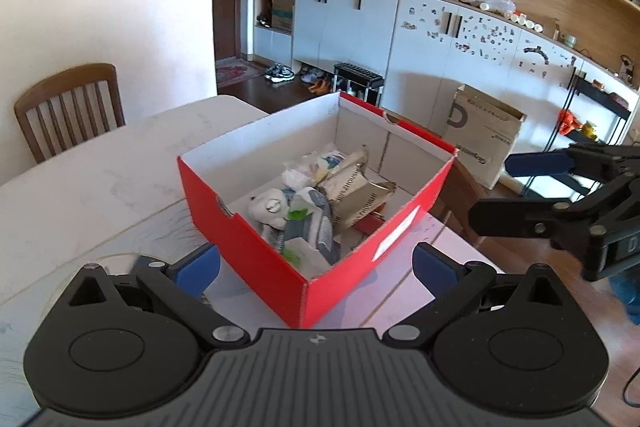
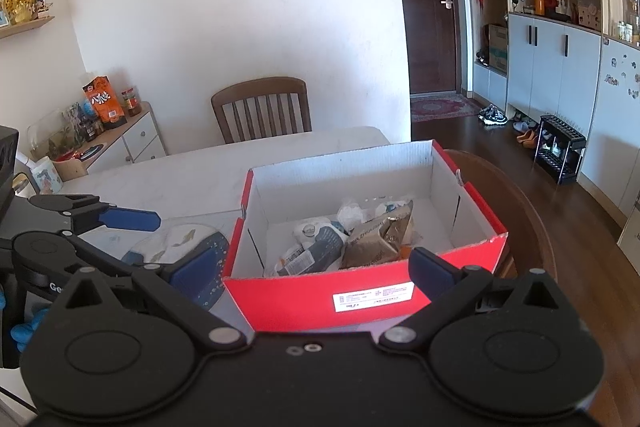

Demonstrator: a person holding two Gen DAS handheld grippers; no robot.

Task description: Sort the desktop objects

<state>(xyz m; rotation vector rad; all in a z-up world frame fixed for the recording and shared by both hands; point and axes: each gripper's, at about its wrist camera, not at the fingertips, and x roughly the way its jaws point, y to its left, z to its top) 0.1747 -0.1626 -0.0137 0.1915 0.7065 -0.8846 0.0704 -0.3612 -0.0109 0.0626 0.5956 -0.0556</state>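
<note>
A box (image 2: 360,301) stood on the table (image 2: 180,175), near its edge. Inside it lay a heap of wrappers (image 2: 362,239) and packets, gathered toward the near wall. Left of the box, just beside it on the table, lay a round plate (image 2: 188,237). Behind the table stood a chair (image 2: 262,109) against the wall.

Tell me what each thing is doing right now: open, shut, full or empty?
Red cardboard box with white inside: lid off, upright on the table.
Crumpled wrappers and packets: lying loose inside the box.
Left gripper: open, empty.
Right gripper: open, empty.
Dark wooden door: shut.
</note>
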